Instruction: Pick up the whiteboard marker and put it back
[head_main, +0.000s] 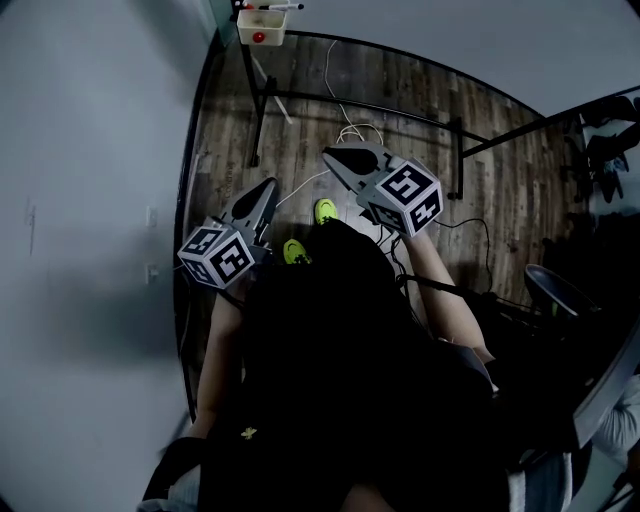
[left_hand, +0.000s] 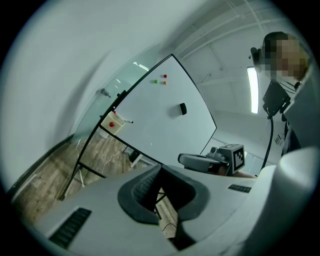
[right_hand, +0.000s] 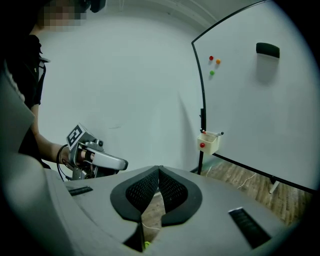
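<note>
Whiteboard marker (head_main: 272, 8) lay across the top of the cream holder box (head_main: 262, 28). The box hung at the lower left corner of the whiteboard (right_hand: 250, 100), on the frame's left upright. Marker not yet touched; both grippers were well apart from it.

Left gripper (left_hand: 160, 168): jaw tips together, nothing between them. Right gripper (right_hand: 159, 169): fully closed, empty. Both pointed roughly toward the board.

A loose white cable (head_main: 352, 130) ran over the wood floor (head_main: 420, 110) between the person and the stand.

Risks, as judged:
- The marker seemed to rest only on the box rim. Arriving with closed jaws, or with one pad landing first, would likely roll it off onto the floor.
- The box looked lightly hung, so a push could tip it.
- The cable could catch a foot on the approach.
</note>
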